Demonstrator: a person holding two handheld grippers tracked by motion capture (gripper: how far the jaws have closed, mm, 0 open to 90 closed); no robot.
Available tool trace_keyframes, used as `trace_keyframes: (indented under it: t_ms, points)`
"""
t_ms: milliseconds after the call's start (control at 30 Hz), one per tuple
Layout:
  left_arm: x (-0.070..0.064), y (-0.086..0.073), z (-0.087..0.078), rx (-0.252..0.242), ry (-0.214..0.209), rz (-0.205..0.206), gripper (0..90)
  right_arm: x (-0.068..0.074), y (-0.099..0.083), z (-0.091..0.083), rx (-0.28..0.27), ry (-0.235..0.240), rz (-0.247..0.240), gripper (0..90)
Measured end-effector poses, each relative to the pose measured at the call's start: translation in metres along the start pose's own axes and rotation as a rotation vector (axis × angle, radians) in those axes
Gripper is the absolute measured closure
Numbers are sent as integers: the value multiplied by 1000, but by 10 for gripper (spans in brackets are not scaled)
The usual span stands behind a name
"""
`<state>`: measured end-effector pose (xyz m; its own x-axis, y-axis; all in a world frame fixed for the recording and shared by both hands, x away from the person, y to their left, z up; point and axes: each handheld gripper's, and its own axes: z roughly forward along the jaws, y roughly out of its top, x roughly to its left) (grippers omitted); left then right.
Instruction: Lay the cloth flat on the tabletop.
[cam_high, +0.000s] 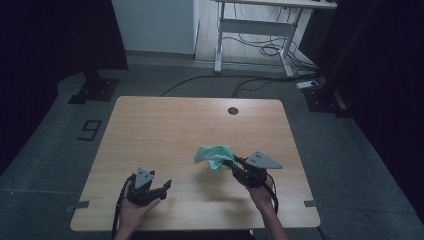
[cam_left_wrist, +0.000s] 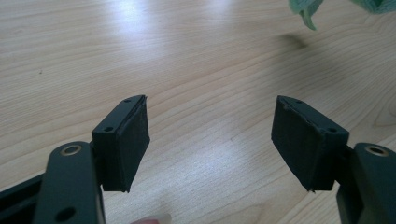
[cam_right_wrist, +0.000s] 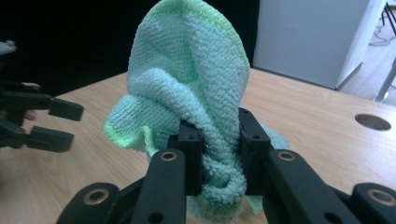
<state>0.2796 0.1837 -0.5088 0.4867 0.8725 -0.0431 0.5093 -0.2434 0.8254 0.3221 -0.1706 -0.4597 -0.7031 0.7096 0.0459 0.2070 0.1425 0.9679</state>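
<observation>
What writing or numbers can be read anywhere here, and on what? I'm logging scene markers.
"9": a dark figure marked on the grey floor left of the table.
No writing can be read on the green cloth, the right gripper or the left gripper.

Dim, dark-edged high view; the closer views are brighter, with soft glare on the table (cam_left_wrist: 140, 18).

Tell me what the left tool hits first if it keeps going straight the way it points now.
Probably only the bare table. The left tool stands open and angles down at the wood ahead. The green cloth, held in the right tool, hangs off to one side of that line, though depth is hard to judge.
</observation>
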Motion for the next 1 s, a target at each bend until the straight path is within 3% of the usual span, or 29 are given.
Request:
trace_keyframes:
  t_ms: [633, 700, 1000]
  points:
    - [-2, 1, 0, -4, -11, 5, 292, 28, 11, -5, -25, 86, -15, 750]
    - [-3, 2, 0, -5, -11, 7, 292, 34, 12, -4, -26, 112, -18, 749]
    - [-2, 2, -3, -15, -17, 3, 305, 44, -1, 14, 39, 165, -1, 748]
